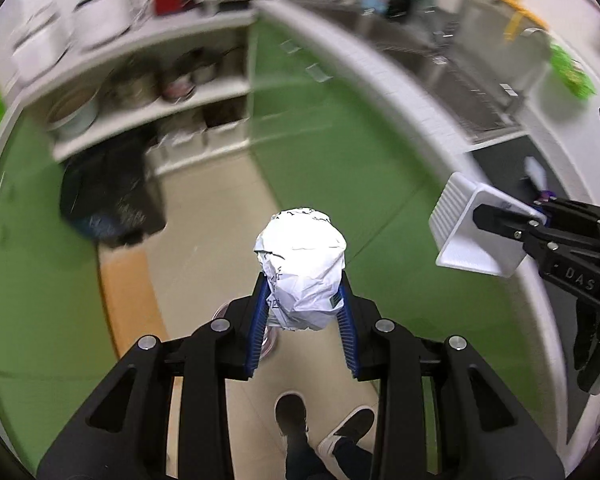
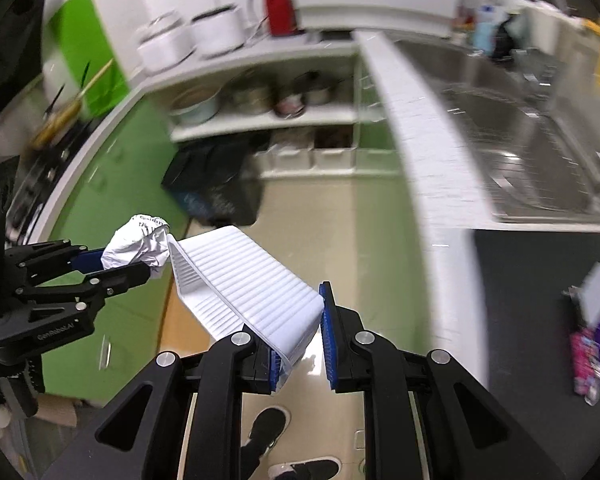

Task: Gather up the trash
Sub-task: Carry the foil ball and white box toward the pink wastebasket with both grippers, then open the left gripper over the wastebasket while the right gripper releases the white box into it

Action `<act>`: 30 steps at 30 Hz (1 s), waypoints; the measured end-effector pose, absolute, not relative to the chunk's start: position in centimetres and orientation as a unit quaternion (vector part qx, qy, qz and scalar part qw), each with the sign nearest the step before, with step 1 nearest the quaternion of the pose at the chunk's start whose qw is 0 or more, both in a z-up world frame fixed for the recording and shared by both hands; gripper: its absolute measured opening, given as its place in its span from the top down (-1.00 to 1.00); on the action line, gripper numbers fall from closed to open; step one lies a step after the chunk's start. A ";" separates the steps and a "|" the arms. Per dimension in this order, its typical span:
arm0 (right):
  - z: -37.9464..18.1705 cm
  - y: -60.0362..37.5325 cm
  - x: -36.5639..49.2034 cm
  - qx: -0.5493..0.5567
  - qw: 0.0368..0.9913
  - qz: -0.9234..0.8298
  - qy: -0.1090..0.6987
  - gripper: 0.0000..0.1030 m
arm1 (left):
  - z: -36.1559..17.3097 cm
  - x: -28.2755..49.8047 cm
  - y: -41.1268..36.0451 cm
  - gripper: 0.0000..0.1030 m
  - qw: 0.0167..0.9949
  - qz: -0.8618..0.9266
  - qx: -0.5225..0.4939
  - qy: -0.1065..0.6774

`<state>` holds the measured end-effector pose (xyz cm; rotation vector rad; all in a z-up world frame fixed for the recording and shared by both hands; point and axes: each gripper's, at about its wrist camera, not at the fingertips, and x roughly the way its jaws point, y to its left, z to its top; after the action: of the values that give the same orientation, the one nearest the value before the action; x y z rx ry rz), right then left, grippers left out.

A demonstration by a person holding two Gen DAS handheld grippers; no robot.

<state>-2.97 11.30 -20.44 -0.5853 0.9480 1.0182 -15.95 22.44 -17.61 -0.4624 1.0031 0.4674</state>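
Observation:
My left gripper is shut on a crumpled white paper ball and holds it in the air above the kitchen floor. My right gripper is shut on a white ribbed plastic tray, held tilted in the air. In the left wrist view the tray and the right gripper show at the right. In the right wrist view the paper ball and the left gripper show at the left, close to the tray's far end. A black trash bag sits on the floor by the shelves, also in the right wrist view.
A white counter edge runs along the right with a steel sink behind it. Wrappers lie on the dark counter. Shelves with pots stand ahead. Green cabinets line both sides. The person's shoes are below.

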 end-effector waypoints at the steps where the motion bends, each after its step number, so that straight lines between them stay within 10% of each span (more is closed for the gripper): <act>1: -21.8 12.4 -3.5 -0.275 0.719 0.467 0.435 0.68 | -18.9 -16.7 23.2 0.37 0.819 0.227 -0.223 0.477; 23: -56.3 20.0 -3.6 -0.377 0.622 0.446 0.522 0.68 | -55.2 -21.0 32.0 0.28 0.732 0.237 -0.333 0.546; 27: -60.2 20.4 -2.9 -0.382 0.616 0.440 0.530 0.68 | -58.4 -20.8 32.4 -0.69 0.732 0.239 -0.338 0.540; 30: -62.1 20.9 -3.1 -0.388 0.609 0.440 0.534 0.68 | -59.9 -21.1 32.8 -0.91 0.728 0.244 -0.347 0.539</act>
<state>-3.12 20.87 -62.05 -0.8953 1.2326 1.0174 -21.08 32.82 -59.93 -0.7644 1.1877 0.5377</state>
